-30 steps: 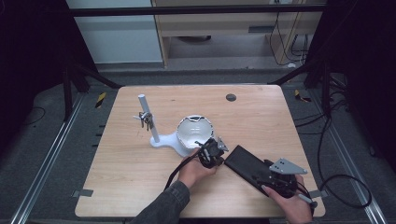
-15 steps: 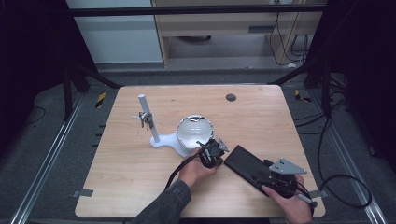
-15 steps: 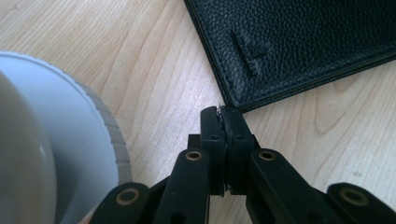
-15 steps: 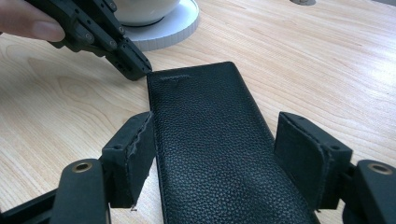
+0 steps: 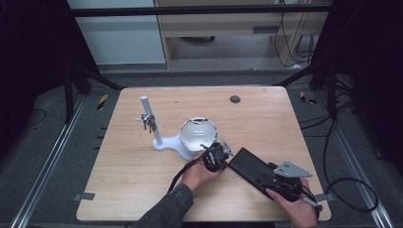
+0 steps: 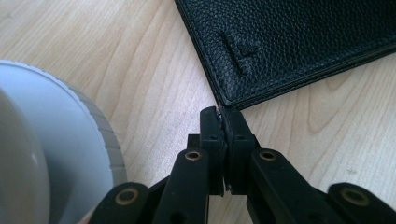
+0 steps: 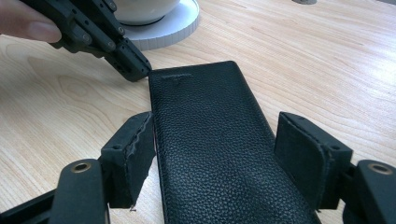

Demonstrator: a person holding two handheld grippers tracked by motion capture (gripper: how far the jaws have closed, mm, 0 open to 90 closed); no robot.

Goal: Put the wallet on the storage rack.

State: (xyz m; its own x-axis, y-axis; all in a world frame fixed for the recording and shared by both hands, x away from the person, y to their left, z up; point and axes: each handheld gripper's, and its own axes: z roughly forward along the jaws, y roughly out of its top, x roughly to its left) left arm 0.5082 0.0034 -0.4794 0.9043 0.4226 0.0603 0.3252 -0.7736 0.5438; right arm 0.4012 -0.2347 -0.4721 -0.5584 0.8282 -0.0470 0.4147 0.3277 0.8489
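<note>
Black leather wallet [image 5: 250, 169] is being seen lying flat on the wooden table [image 5: 142, 161], toward the near right part, long axis running diagonally. In the left gripper view the wallet [image 6: 299, 42] is shown with pebbled grain, a stitched edge and a small embossed mark near its corner. Left gripper [image 6: 223, 120] is being held with jaws pressed together, tips placed right at that wallet corner; whether any edge is being pinched cannot be told. In the high view the left gripper [image 5: 219, 153] is being gripped by a hand [image 5: 197, 173] in a dark sleeve, at the wallet's far-left end. Right gripper [image 7: 215, 154] is being held with jaws spread wide, one on each long side of the wallet [image 7: 219, 154], neither pad clearly touching it. In the high view the right gripper [image 5: 280, 183], grey plate on top, is being held over the wallet's near-right end. White stand [image 5: 185, 137] with a bowl-shaped part and round ribbed base is sitting just beyond the wallet's far-left end, its upright post [image 5: 151, 121] farther left. Small dark disc [image 5: 235, 99] is lying well beyond the wallet, near the far table edge.
</note>
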